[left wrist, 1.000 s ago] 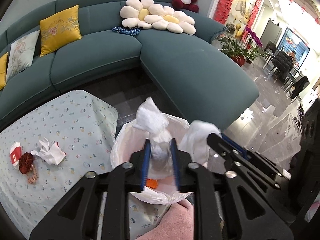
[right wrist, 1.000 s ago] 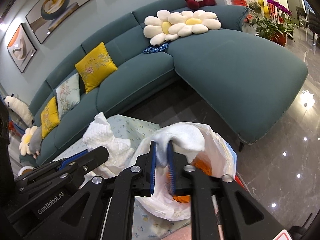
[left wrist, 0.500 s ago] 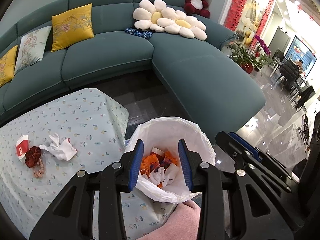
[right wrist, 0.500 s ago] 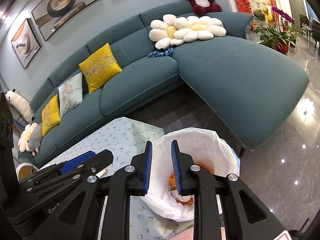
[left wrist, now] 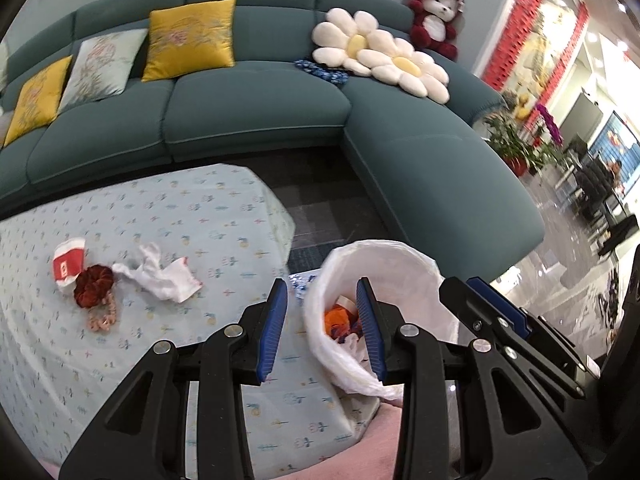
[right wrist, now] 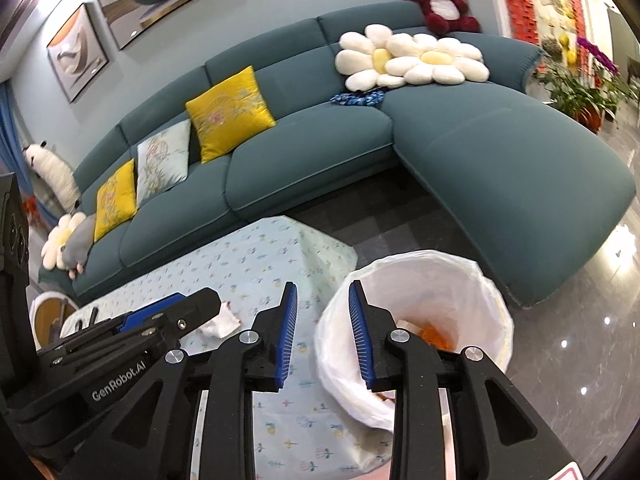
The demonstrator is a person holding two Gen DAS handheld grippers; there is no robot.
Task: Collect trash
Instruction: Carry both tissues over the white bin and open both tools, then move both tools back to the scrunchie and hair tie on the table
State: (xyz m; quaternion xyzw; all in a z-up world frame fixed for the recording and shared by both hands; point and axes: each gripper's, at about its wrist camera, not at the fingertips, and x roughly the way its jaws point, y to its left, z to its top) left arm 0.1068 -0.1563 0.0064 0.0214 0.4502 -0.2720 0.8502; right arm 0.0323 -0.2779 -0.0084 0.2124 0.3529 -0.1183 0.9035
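Note:
A bin with a white liner (left wrist: 384, 256) stands at the table's right end, holding orange and white trash (left wrist: 336, 316). My left gripper (left wrist: 321, 288) hangs open and empty over the bin's left rim and the table edge. Left of it on the flowered tablecloth (left wrist: 200, 208) lie a crumpled white tissue (left wrist: 160, 276), a red and white paper cup (left wrist: 68, 264) and a dark red wad (left wrist: 94, 280). In the right wrist view my right gripper (right wrist: 323, 286) is beside the bin (right wrist: 420, 264); its jaws are opening with nothing between them. The tissue (right wrist: 220, 322) peeks out behind my left gripper (right wrist: 200, 300).
A teal corner sofa (left wrist: 256, 120) with yellow cushions (left wrist: 188, 40), flower pillows (left wrist: 380, 56) and a red teddy bear (left wrist: 434, 20) curves behind the table. Dark carpet (left wrist: 320, 184) lies between them. Glossy floor (right wrist: 580, 360) and potted plants (left wrist: 516, 144) are to the right.
A second ago each gripper was shut on a white wad over the bin. Both wads were let go into it, the jaws widened, and both grippers shifted left toward the table.

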